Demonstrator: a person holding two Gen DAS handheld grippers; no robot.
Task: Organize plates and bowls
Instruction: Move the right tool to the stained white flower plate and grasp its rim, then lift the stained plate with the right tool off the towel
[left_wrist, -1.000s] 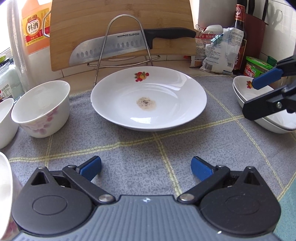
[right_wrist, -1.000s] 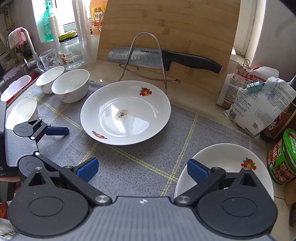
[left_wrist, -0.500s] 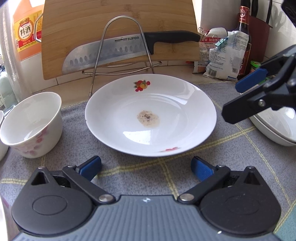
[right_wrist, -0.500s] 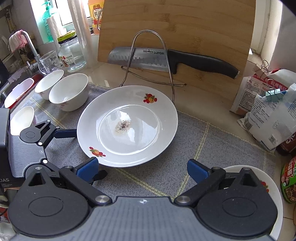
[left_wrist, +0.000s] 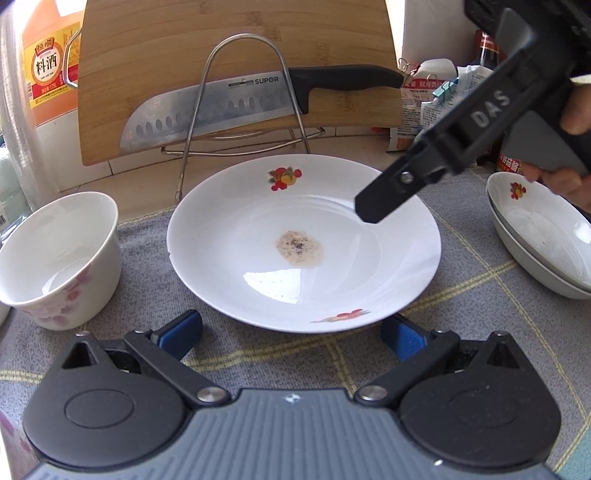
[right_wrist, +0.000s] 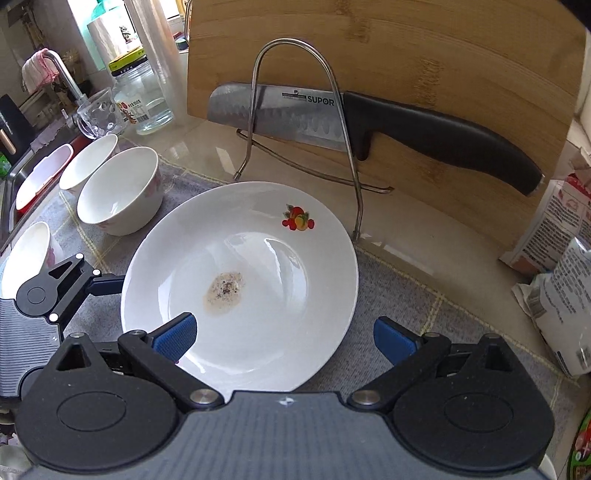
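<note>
Left gripper (left_wrist: 291, 334) sits low, jaws spread wide, the big plate (left_wrist: 236, 236) just ahead on the grey mat (left_wrist: 140, 236), near rim between its fingertips. Right gripper (right_wrist: 284, 338), also wide open, hovers over the plate's right edge. Stacked plates (left_wrist: 535, 236) wait further right, bowls (right_wrist: 118, 190) far left.

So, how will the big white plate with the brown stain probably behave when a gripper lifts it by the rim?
The plate looks like glazed ceramic, so probably stiff and breakable. Its glossy surface shows reflections, so pads may slip on the rim. It is wide and shallow; held at one edge it would likely sag down.
</note>
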